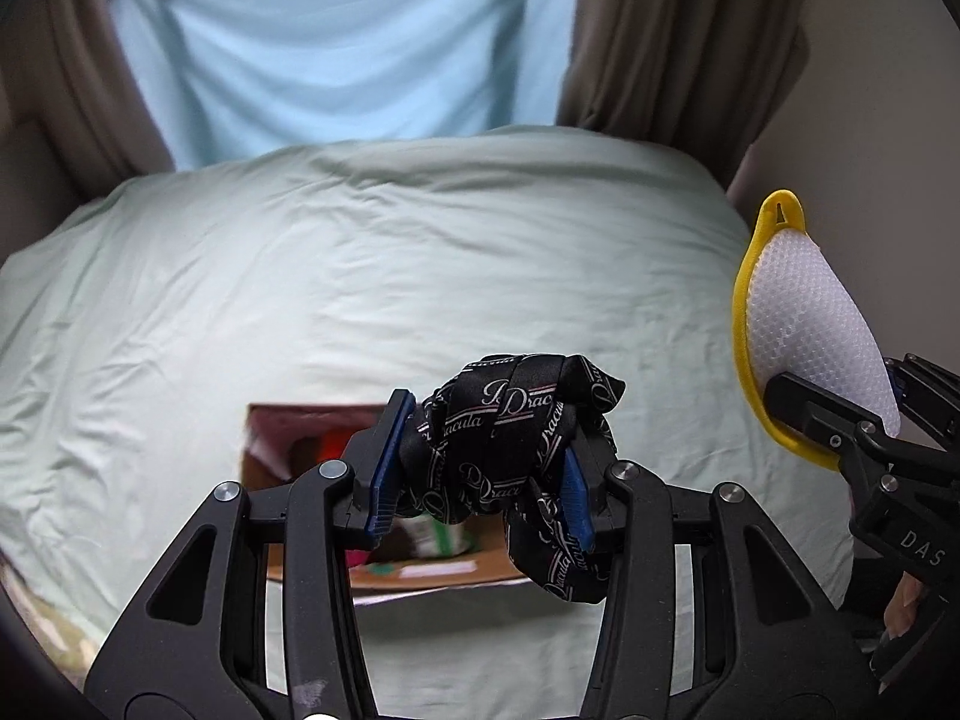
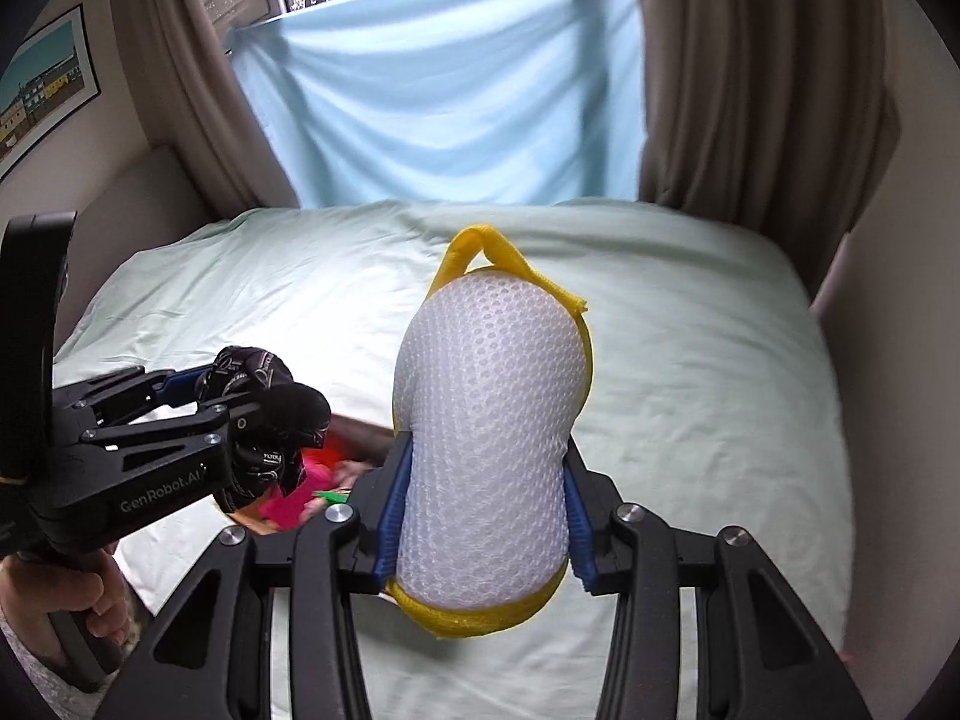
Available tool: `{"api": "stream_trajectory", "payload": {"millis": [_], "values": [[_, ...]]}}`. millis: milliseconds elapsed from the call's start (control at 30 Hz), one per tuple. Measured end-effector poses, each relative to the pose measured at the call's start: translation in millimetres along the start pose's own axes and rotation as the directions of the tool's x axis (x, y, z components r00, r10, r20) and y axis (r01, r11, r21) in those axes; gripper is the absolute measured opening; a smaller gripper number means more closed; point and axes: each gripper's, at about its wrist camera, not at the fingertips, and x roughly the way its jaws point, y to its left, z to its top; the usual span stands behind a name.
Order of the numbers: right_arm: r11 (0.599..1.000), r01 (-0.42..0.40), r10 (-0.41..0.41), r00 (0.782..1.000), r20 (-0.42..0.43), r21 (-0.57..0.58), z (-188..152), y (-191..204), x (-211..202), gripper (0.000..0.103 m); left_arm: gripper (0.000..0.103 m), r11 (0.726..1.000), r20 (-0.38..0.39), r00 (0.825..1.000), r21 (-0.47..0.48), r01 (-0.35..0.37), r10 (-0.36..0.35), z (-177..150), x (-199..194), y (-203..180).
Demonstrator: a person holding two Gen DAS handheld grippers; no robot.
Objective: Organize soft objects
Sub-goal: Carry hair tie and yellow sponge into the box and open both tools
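A: What took up most of the view?

B: The bed (image 2: 690,360), under a pale green sheet, reaching back to a blue cloth (image 2: 450,108) hung between brown curtains (image 2: 750,78).

A: And on the bed?

B: An open cardboard box (image 1: 432,570) lay toward the near edge, with pink and green things inside it.

A: Where was the sponge?

B: The white mesh sponge (image 2: 486,444) with yellow trim was off the bed, clamped upright between the right gripper's (image 2: 486,516) blue pads, the jaws closed partway around it.

A: The left one?

B: The left gripper (image 1: 480,474) pinched a bundled black printed ribbon (image 1: 516,438), held above the box, just beside the sponge.
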Motion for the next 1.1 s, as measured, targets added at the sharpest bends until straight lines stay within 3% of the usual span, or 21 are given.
{"api": "stream_trajectory", "payload": {"millis": [233, 467, 700, 967, 1033, 1067, 1100], "values": [[0.998, -0.011, 0.017, 0.995, -0.099, 0.062, -9, 64, 55, 0.04, 0.04, 0.999, -0.056, 0.998, -0.031, -0.023, 0.022, -31, 2, 88], [0.985, 0.029, 0.003, 0.983, -0.181, 0.171, -23, 85, 109, 0.04, 0.04, 1.0, -0.142, 0.99, -0.022, 0.009, -0.012, -52, 44, 148], [0.952, 0.084, -0.001, 0.963, -0.271, 0.294, -46, 80, 155, 0.041, 0.04, 0.999, -0.236, 0.971, -0.009, 0.05, -0.051, -74, 97, 164], [0.917, 0.124, 0.012, 0.942, -0.337, 0.38, -58, 61, 194, 0.047, 0.041, 0.994, -0.339, 0.939, 0.065, 0.091, -0.063, -92, 148, 145], [0.909, 0.13, 0.015, 0.939, -0.344, 0.396, -60, 57, 199, 0.055, 0.046, 0.992, -0.348, 0.936, 0.082, 0.093, -0.059, -93, 152, 141], [0.904, 0.126, 0.026, 0.938, -0.344, 0.41, -60, 55, 201, 0.065, 0.061, 0.991, -0.353, 0.934, 0.092, 0.095, -0.057, -93, 154, 139], [0.9, 0.122, 0.033, 0.939, -0.344, 0.419, -60, 54, 203, 0.079, 0.088, 0.99, -0.354, 0.934, 0.103, 0.098, -0.056, -93, 154, 138]]}}
